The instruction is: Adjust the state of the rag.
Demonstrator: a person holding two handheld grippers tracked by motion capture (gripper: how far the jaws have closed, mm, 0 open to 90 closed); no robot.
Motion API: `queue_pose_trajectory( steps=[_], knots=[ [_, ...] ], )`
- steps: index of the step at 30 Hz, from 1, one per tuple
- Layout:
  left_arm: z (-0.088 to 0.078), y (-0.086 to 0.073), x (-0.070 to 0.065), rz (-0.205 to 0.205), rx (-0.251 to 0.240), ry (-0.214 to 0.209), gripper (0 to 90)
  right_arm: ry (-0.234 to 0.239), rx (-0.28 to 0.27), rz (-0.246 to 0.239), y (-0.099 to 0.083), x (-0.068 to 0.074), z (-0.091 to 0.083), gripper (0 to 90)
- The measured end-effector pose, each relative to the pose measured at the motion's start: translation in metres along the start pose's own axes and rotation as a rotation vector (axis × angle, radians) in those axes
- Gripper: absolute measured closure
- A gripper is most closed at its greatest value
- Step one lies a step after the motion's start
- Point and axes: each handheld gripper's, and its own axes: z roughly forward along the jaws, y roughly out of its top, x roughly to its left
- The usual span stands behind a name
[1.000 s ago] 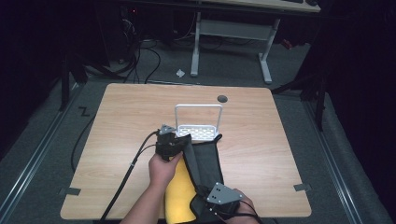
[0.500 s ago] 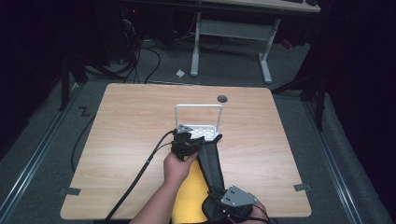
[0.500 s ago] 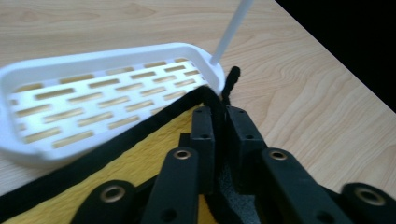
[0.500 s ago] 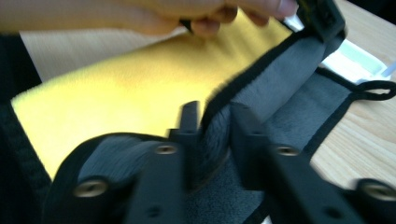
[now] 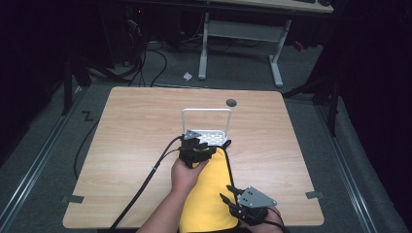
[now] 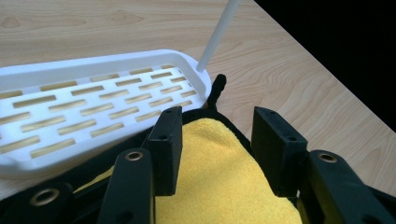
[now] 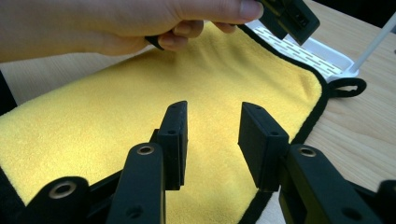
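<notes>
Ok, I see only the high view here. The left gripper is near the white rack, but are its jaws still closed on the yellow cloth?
Observer: No. In the left gripper view the left gripper has just been opening; its jaws stand apart above the yellow cloth, pressing nothing.
Operator: And the right one?
Observer: The right gripper has also just been opening; the cloth lies flat under its parted jaws.
Operator: Does the cloth reach the rack?
Observer: Yes, its black-edged far end meets the white rack at the rim, and its black loop lies on the table.
</notes>
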Motion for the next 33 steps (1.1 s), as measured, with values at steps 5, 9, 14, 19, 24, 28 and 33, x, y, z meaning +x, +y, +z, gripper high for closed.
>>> queue_pose_trajectory(
  steps=[5,9,14,19,24,28,33],
  knots=[
    [-0.011,-0.008,0.004,-0.014,-0.01,-0.005,56.4,0.008,0.015,-0.006,-0.002,0.001,0.005,63.4],
    [-0.02,-0.016,0.009,-0.02,-0.012,-0.015,57.6,0.009,0.029,-0.001,-0.005,0.0,0.008,63.4],
    [-0.038,-0.027,0.016,-0.01,-0.02,-0.004,59.3,0.005,0.033,0.012,-0.006,-0.004,0.008,63.3],
    [-0.06,-0.04,0.023,0.004,-0.033,0.011,60.2,0.0,0.036,0.014,-0.008,-0.006,0.01,62.8],
    [-0.08,-0.056,0.026,0.029,-0.032,0.034,60.3,0.002,0.043,0.003,-0.009,-0.005,0.013,61.8],
    [-0.09,-0.069,0.022,0.075,-0.011,0.077,60.2,-0.002,0.046,-0.003,-0.01,-0.005,0.015,60.6],
    [-0.086,-0.08,0.015,0.127,0.046,0.098,67.2,-0.019,0.066,0.003,-0.001,-0.017,0.029,63.4]
  ],
)
